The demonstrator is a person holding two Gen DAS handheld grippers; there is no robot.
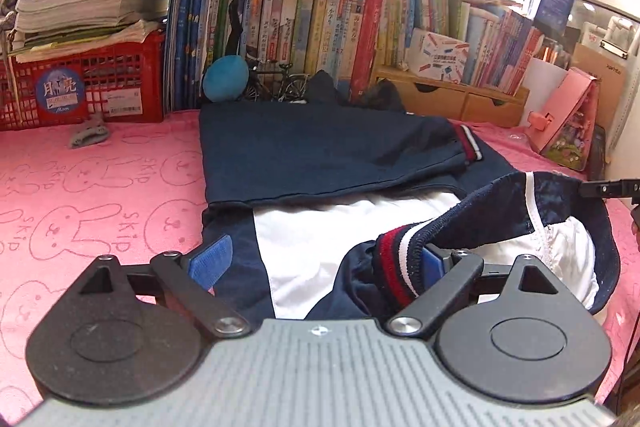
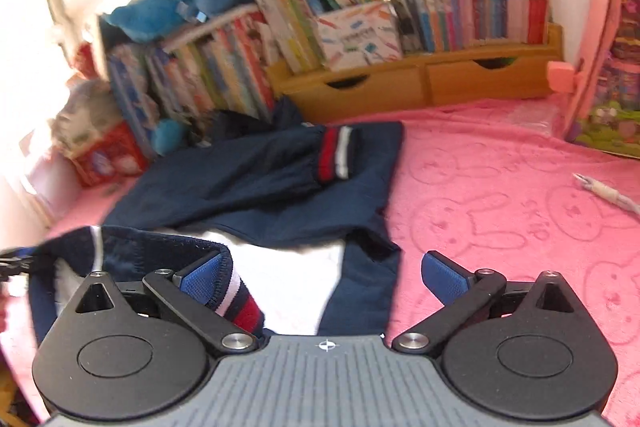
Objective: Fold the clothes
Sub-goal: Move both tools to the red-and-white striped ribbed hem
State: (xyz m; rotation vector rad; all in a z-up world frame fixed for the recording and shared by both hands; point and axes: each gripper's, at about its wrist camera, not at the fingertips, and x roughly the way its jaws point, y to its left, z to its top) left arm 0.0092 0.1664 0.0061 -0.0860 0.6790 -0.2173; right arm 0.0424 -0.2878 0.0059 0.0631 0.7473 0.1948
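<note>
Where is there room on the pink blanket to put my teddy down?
Bare blanket lies left of the jacket, in front of the red crate. More lies right of the jacket, before the pen. The back, by the books, is crowded.

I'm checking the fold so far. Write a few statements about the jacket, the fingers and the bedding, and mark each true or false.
1. The jacket is navy with a white panel. True.
2. The left gripper has its fingers clamped shut on a sleeve. False: they stand wide open, with cloth lying between them.
3. The blanket under the jacket is pink with rabbit outlines. True.
4. The right gripper is shut. False: its fingers are spread wide.
5. A striped cuff rests on the folded navy part. True.
</note>
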